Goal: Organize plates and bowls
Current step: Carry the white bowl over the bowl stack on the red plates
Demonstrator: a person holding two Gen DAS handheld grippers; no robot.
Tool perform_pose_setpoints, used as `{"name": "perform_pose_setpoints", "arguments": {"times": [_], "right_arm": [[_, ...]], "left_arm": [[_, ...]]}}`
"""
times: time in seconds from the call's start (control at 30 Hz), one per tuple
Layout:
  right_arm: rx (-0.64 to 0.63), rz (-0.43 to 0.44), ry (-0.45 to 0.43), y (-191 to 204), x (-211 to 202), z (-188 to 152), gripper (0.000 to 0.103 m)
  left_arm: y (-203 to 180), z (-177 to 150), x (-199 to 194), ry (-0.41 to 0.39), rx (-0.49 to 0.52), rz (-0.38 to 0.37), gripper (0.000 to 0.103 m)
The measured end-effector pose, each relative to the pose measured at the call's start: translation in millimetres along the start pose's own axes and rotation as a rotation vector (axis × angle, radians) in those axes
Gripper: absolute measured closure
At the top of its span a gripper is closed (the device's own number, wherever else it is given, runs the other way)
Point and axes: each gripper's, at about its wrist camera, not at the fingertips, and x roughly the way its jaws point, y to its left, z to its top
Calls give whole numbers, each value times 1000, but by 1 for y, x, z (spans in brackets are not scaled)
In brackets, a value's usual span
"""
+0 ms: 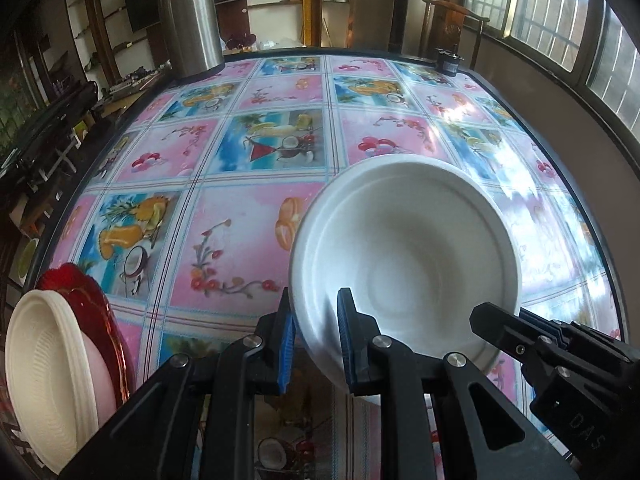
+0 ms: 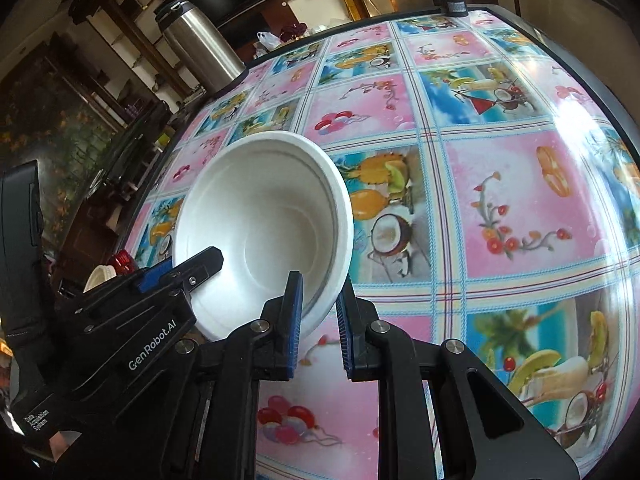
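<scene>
A white foam bowl (image 1: 404,256) is held tilted above the table, pinched at its rim by both grippers. My left gripper (image 1: 316,340) is shut on the bowl's near-left rim. My right gripper (image 2: 318,320) is shut on the opposite rim of the same bowl (image 2: 260,224); it also shows in the left wrist view (image 1: 520,328) at the bowl's right edge. The left gripper shows in the right wrist view (image 2: 188,276). At the table's left edge stands a stack of white plates (image 1: 52,368) against a red plate (image 1: 92,304).
A round table (image 1: 260,208) with a colourful fruit-and-flower cover fills both views. A steel thermos (image 1: 190,20) stands at its far left edge, and a small black object (image 1: 448,60) at the far right edge. A wooden chair (image 1: 452,20) and windows are beyond.
</scene>
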Motion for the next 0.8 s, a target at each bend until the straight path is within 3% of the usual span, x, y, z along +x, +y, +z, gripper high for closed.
{"name": "perform_pose_setpoints", "arguments": {"times": [0.8], "right_arm": [[-67,3,16,40,-5,-20,87]], "left_arm": [[35,-27,-28,-39,-46,7,84]]}}
